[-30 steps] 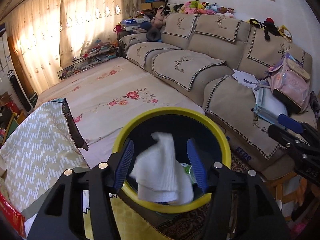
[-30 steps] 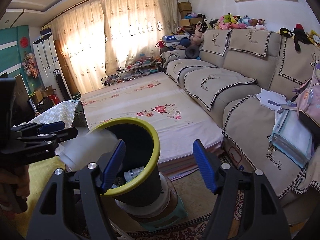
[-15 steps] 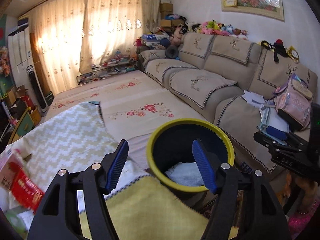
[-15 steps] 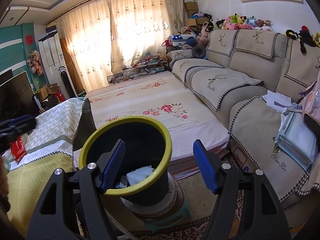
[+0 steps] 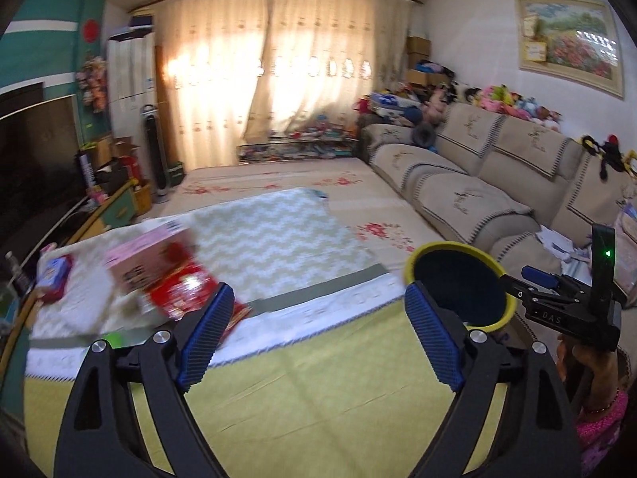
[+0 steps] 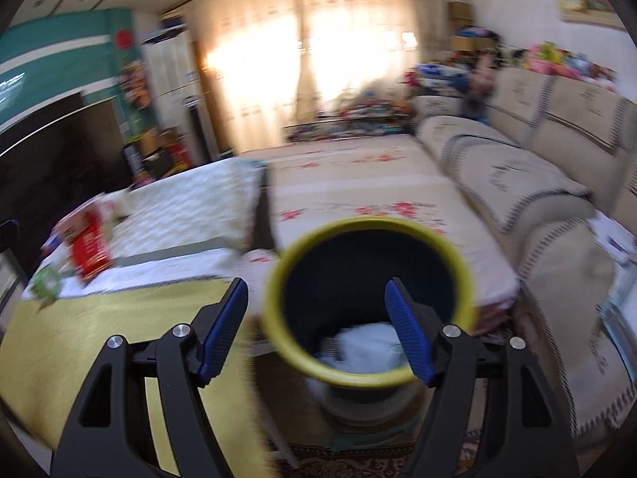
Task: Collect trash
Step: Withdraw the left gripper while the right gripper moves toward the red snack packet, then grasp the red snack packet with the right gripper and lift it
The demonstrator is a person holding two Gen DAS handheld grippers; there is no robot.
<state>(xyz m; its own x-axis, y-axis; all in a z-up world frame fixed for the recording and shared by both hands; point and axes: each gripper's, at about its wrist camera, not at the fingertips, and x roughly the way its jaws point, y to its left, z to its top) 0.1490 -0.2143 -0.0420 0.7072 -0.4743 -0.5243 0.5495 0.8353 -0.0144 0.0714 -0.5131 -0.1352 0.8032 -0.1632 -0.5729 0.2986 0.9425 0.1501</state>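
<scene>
Left gripper (image 5: 314,332): its jaws have just been opening and are now standing wide, with nothing between the blue pads; it is hanging over the yellow cloth (image 5: 302,390) that covers the near part of the table.
Right gripper (image 6: 314,328): its jaws are standing partly apart and gripping nothing; it is pointing down toward the bin, whose rim is showing between the pads. In the left wrist view this gripper (image 5: 535,281) is showing at the right edge, held in a hand (image 5: 593,362) just beside the bin.
Bin (image 6: 462,275): a dark bucket with a yellow rim is sitting beside the table's corner, between the table and the sofa (image 5: 477,183); from the left wrist it is lying to the right of the pads (image 5: 450,247).
Trash in bin: a white crumpled tissue (image 6: 366,344) is lying at the bottom of the bin, blurred in the picture.
Trash on table: a red and pink box (image 5: 167,275) is lying on the zigzag cloth (image 5: 278,239) at the table's left side, just beyond the left pad; a smaller packet (image 5: 53,275) is lying near the far left edge. Both are blurred, so the print cannot be read.
Green scrap (image 6: 45,285): it is lying near the left edge of the table, close to the red box (image 6: 89,247); what it is cannot be told.
Room: curtains (image 5: 278,91) are glowing with daylight behind the flowered mat (image 5: 382,231).
</scene>
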